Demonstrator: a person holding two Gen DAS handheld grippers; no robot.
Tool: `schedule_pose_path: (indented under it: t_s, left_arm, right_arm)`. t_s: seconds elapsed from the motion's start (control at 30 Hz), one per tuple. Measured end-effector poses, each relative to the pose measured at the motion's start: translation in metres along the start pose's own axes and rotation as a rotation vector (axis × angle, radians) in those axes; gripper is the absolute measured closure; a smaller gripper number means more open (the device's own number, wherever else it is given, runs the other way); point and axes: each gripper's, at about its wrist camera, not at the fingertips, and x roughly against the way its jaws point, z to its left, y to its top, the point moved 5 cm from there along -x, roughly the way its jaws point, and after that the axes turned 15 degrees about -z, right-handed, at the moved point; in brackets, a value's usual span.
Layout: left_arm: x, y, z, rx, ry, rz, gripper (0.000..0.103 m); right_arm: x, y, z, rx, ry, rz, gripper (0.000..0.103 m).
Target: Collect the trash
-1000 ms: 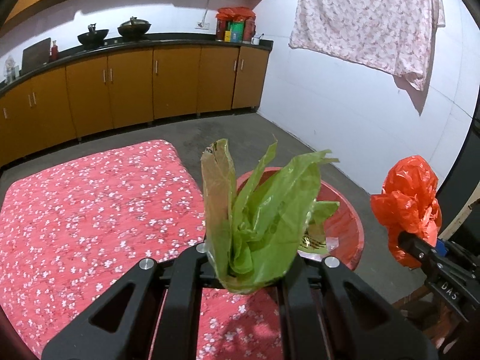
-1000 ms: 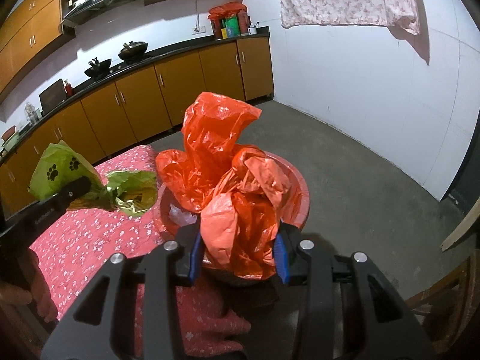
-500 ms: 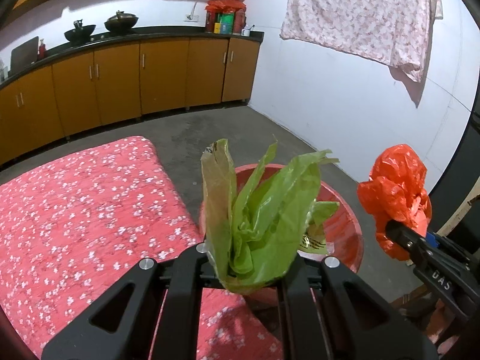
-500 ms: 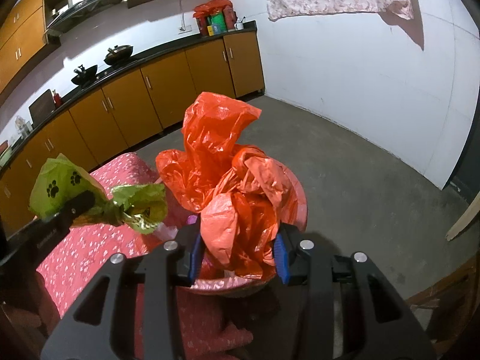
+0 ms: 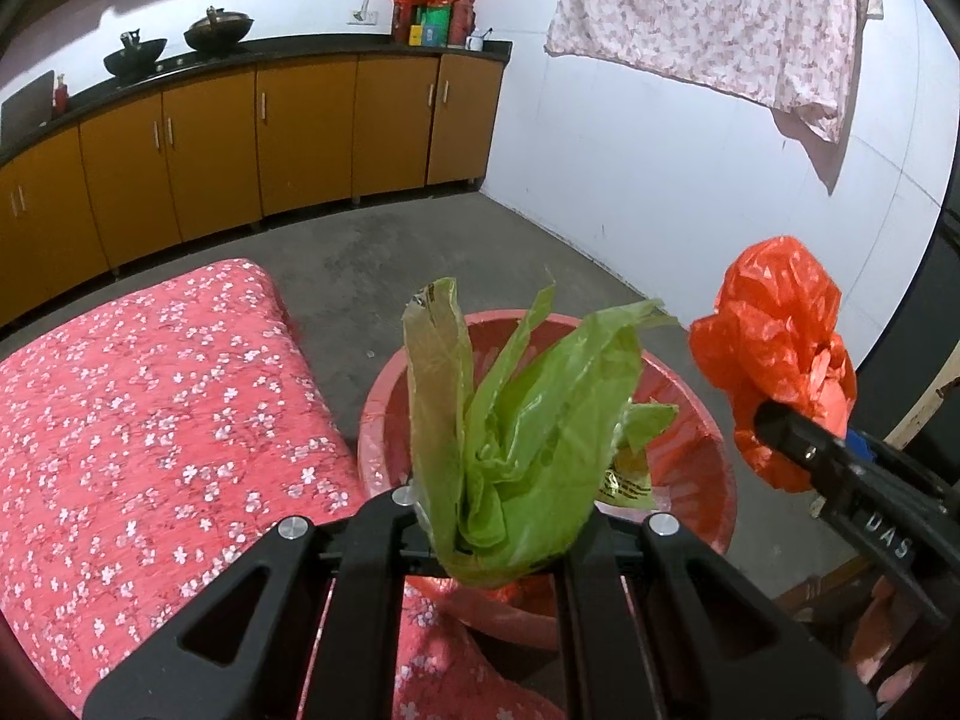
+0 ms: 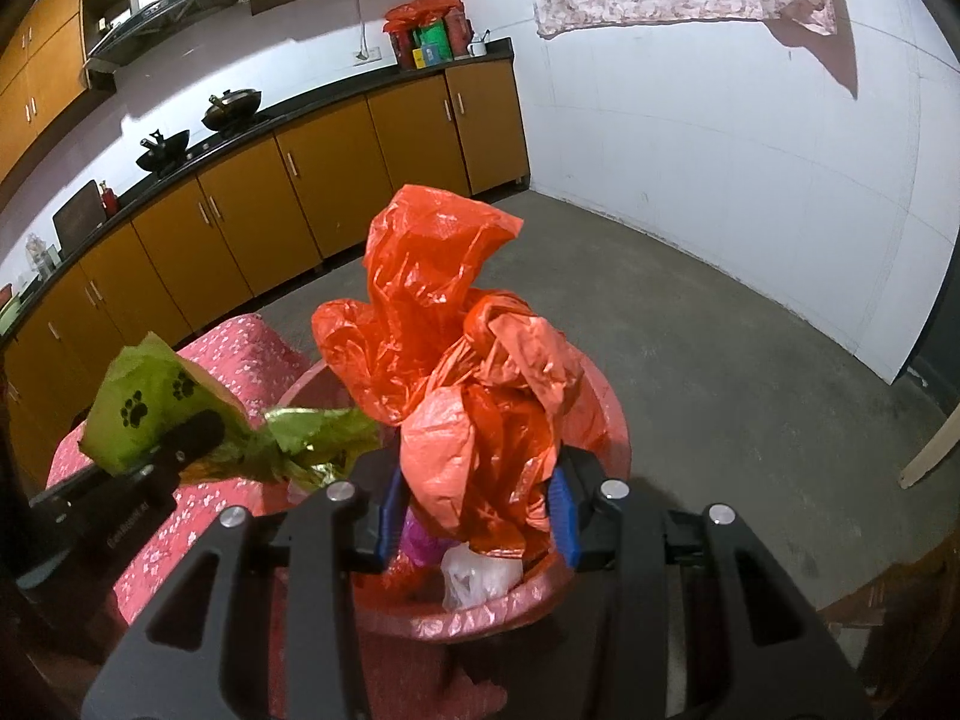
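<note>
My left gripper [image 5: 507, 531] is shut on a crumpled green plastic bag [image 5: 528, 420] with black paw prints, held up over the near rim of a red basin [image 5: 384, 420]. My right gripper [image 6: 477, 516], with blue pads, is shut on a crumpled orange plastic bag [image 6: 456, 348] directly above the same red basin [image 6: 612, 420]. The orange bag [image 5: 774, 360] hangs at the right in the left wrist view; the green bag [image 6: 150, 402] shows at the left in the right wrist view. Inside the basin lie a white bag [image 6: 480, 579], a purple scrap [image 6: 417, 537] and a yellow-green wrapper [image 5: 627, 483].
The basin stands on the concrete floor [image 5: 420, 252] beside a table under a red flowered cloth [image 5: 150, 408]. Orange kitchen cabinets [image 5: 240, 144] with pots on the counter line the far wall. A flowered cloth [image 5: 720, 12] hangs on the white wall. A wooden plank [image 6: 930, 450] leans at the right.
Both grippers have moved forward and slightly down with their bags, bringing the red basin closer and more directly beneath them. Neither grip has changed.
</note>
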Motion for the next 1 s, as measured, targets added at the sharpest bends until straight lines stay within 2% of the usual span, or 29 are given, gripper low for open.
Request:
schedule_pose_path:
  t_s: [0.23, 0.3, 0.37, 0.43, 0.53, 0.6, 0.7, 0.73, 0.77, 0.87, 1.0]
  left_arm:
    - [-0.011, -0.009, -0.003, 0.004, 0.000, 0.037, 0.095]
    - [-0.013, -0.011, -0.001, 0.013, -0.003, 0.047, 0.088]
    - [-0.013, -0.011, 0.002, 0.026, 0.004, 0.044, 0.066]
    - [-0.011, -0.011, 0.007, 0.040, 0.014, 0.035, 0.055]
    - [-0.007, -0.009, 0.015, 0.057, 0.032, 0.026, 0.049]
    - [-0.001, -0.008, 0.019, 0.062, 0.047, 0.015, 0.042]
    - [0.017, -0.005, 0.027, 0.048, 0.092, -0.029, 0.019]
    - [0.026, -0.003, 0.029, 0.041, 0.109, -0.054, 0.008]
    - [0.033, -0.001, 0.030, 0.034, 0.123, -0.076, 0.003]
    - [0.065, 0.003, 0.035, 0.006, 0.155, -0.136, 0.002]
    - [0.107, 0.002, 0.040, -0.018, 0.184, -0.189, 0.002]
  right_arm:
    - [-0.005, 0.003, 0.001, -0.039, 0.013, -0.014, 0.058]
    - [-0.007, 0.004, 0.002, -0.041, 0.021, -0.014, 0.051]
    - [-0.005, 0.002, 0.002, -0.043, 0.027, -0.021, 0.046]
    - [-0.002, 0.003, 0.001, -0.052, 0.030, -0.028, 0.040]
    - [0.005, 0.004, -0.003, -0.071, 0.027, -0.038, 0.031]
    - [0.009, 0.009, -0.005, -0.079, 0.016, -0.056, 0.018]
    - [0.027, 0.011, -0.009, -0.071, -0.025, -0.116, 0.006]
    - [0.034, 0.011, -0.008, -0.058, -0.046, -0.136, 0.005]
    - [0.043, 0.011, -0.008, -0.034, -0.071, -0.158, 0.005]
    - [0.064, 0.009, -0.004, 0.020, -0.108, -0.193, 0.005]
    - [0.093, 0.004, 0.010, 0.068, -0.101, -0.214, 0.005]
